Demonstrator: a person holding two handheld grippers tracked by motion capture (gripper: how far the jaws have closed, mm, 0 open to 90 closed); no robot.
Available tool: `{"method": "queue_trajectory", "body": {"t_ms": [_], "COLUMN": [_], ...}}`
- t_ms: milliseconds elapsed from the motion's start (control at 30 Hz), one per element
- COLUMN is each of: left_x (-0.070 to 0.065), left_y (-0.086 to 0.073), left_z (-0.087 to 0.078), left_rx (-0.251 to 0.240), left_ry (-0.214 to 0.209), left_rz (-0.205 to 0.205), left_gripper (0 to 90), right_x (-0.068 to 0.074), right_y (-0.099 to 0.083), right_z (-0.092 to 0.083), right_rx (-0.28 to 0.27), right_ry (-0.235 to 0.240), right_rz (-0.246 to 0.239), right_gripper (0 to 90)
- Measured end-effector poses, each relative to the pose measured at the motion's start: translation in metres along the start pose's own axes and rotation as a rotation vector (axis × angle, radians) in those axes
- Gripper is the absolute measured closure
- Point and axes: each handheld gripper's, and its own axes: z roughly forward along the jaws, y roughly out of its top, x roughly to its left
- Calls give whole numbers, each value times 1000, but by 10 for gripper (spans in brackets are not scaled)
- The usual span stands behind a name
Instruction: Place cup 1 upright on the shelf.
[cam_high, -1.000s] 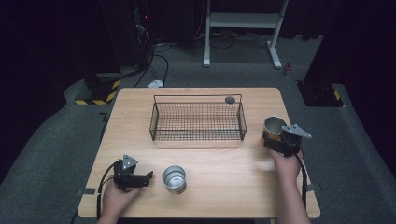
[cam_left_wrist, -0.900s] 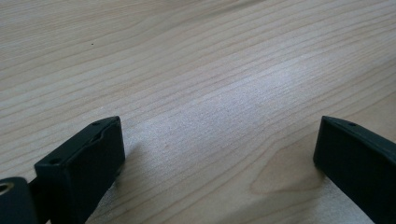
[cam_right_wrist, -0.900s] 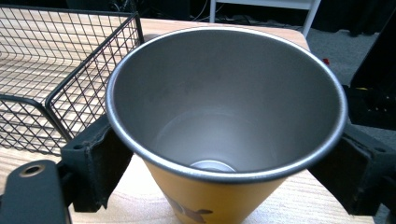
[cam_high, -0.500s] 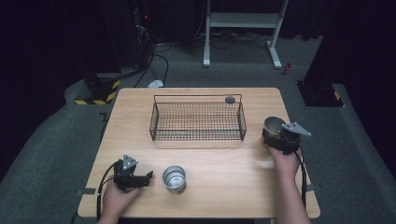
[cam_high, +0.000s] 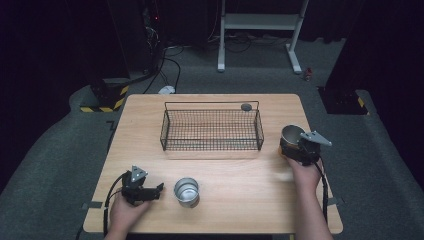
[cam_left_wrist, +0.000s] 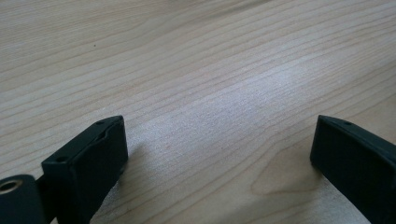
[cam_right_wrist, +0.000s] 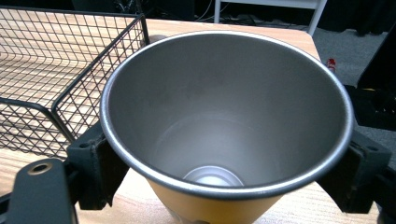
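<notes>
Pale wood-grain worktop (cam_high: 250, 180), black wire basket (cam_high: 210, 131), cup (cam_right_wrist: 224, 126) w/ grey steel inside & orange outside, black tools.

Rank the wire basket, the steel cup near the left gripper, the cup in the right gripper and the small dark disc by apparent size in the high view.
1. wire basket, by far the largest.
2. steel cup and the cup in the right gripper: they look alike, and the gripper hides part of the held one, so I won't rank them.
3. small dark disc, the smallest.

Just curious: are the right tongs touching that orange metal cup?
Touching. In the right gripper view, the right tongs press both sides of the orange metal cup.
</notes>
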Motion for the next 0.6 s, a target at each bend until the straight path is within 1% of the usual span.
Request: {"method": "queue_trajectory", "body": {"t_ms": [167,300,367,500,533,600], "left_x": [0,1,1,1,1,1], "left_y": [0,0,0,0,0,0], "left_z": [0,0,0,0,0,0], "left_rx": [-3,2,3,3,1,1], "left_ry": [0,-9,-8,-9,-8,-9], "left_rz": [0,-10,-7,-7,-10,-10], "left_gripper": [56,56,56,56,56,56], "right_x": [2,5,5,11,15,18], "right_y": [1,1,1,1,1,1], "right_z": [-3,-9,-10,-16,-20,-23], "right_rx": [-7,-16,-19,-31,-36,-45], "right_ry": [1,9,8,7,11,16], "right_rz": [-5,-14,-21,-31,-38,-35], "right_gripper": [142,142,142,142,142,143]}}
